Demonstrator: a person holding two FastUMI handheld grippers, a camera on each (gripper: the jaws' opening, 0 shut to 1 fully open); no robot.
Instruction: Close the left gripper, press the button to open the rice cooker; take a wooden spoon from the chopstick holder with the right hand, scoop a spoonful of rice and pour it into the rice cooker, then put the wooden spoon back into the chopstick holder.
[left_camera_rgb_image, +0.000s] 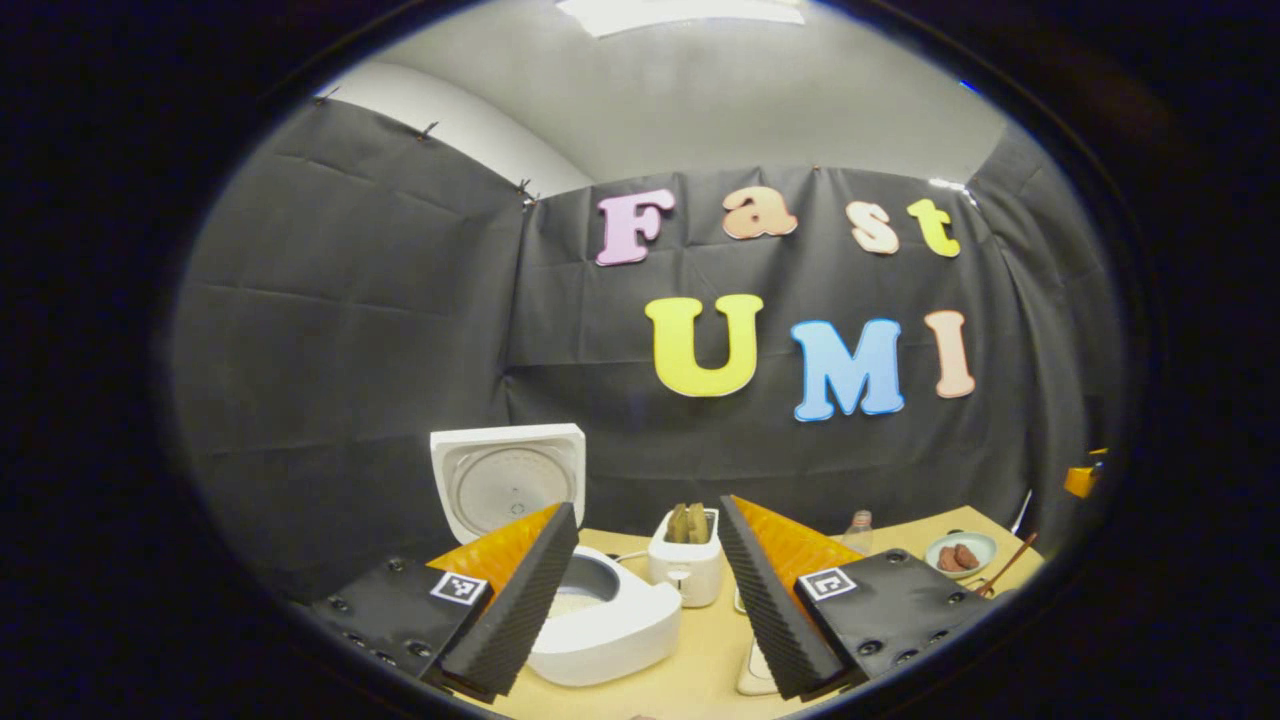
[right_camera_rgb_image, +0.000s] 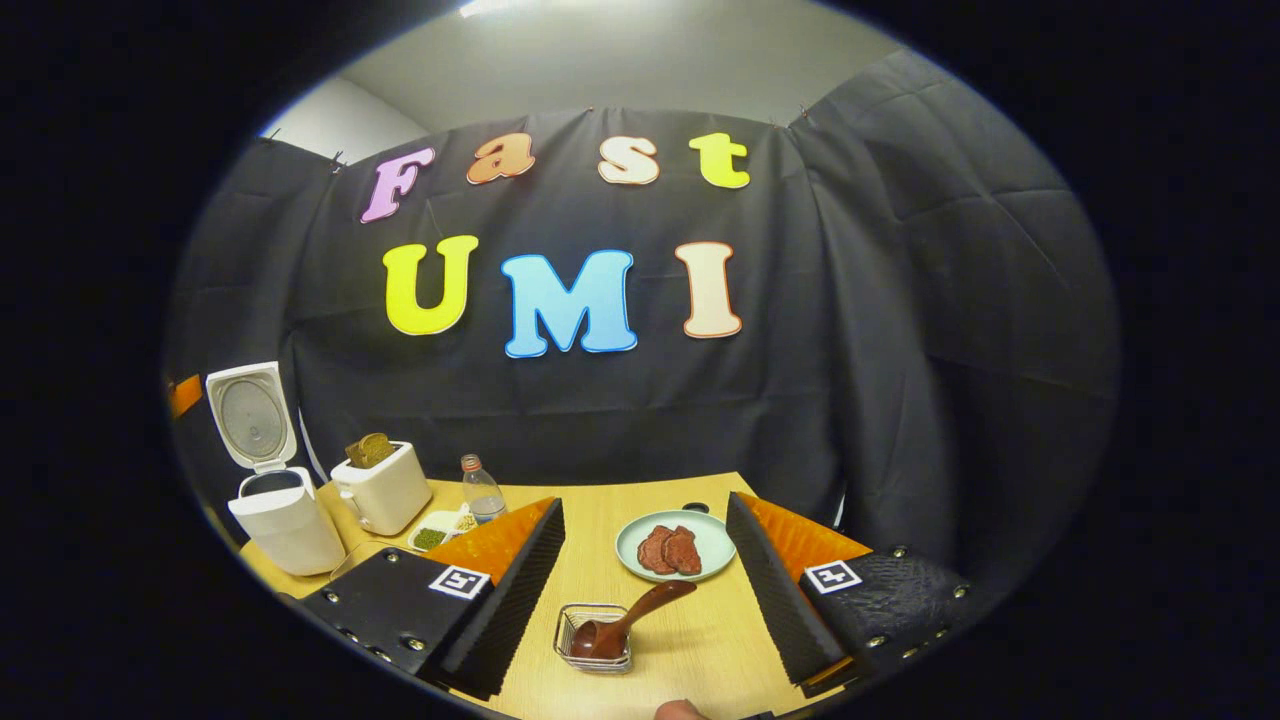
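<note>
Spoon time! Rice cooker (left_camera_rgb_image: 600, 610) sits lid-up on the surface (right_camera_rgb_image: 690, 640), already open, just past the left gripper (left_camera_rgb_image: 648, 590), whose jaws stand wide apart. Over to the right gripper (right_camera_rgb_image: 645, 580), jaws also spread and empty: the wooden spoon (right_camera_rgb_image: 628, 618) rests bowl-down in the wire chopstick holder (right_camera_rgb_image: 592, 638) straight ahead and low between them, handle leaning up and to the right toward a plate (right_camera_rgb_image: 676, 545) of brown pieces. Right hand is clearly nearer; I'd expect a short drop onto that slanted handle.
</note>
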